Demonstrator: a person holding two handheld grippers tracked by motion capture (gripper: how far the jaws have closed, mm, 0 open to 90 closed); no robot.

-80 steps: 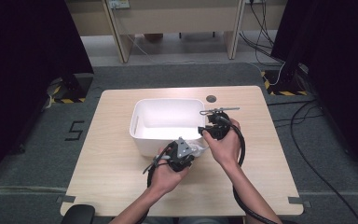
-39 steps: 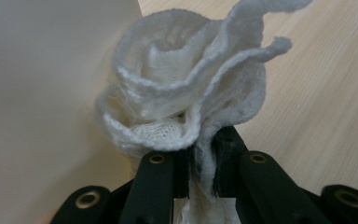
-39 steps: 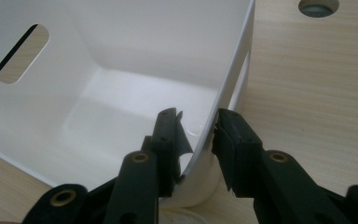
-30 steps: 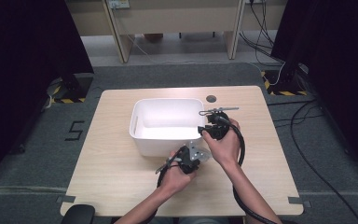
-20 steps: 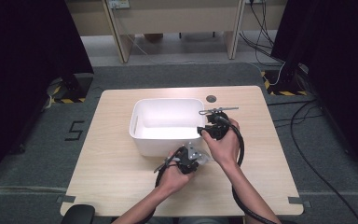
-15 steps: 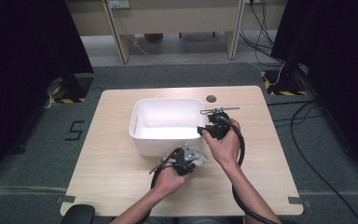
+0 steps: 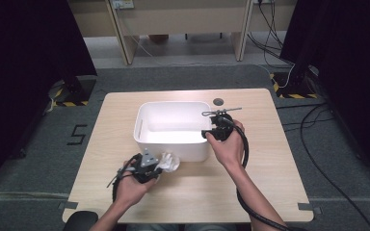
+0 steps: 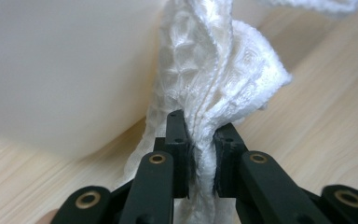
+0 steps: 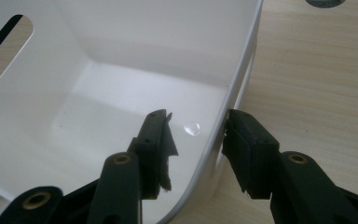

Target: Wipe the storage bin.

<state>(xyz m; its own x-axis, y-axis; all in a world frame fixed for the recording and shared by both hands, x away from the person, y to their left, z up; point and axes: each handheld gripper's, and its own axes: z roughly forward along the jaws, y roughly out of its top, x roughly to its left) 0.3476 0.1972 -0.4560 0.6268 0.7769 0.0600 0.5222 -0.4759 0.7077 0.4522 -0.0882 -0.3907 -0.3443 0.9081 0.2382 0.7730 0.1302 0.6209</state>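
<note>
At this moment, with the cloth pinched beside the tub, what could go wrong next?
The left gripper pinches only a thin fold of the white waffle-weave cloth, so the cloth could slip free. The right gripper straddles the white plastic tub's wall with its jaws just opened; unheld, the tub might slide if the cloth drags against it.

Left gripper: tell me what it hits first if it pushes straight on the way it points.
Probably the white tub's outer wall. The left gripper, jaws shut on the white cloth, points at it; how near it stands is unclear.
</note>
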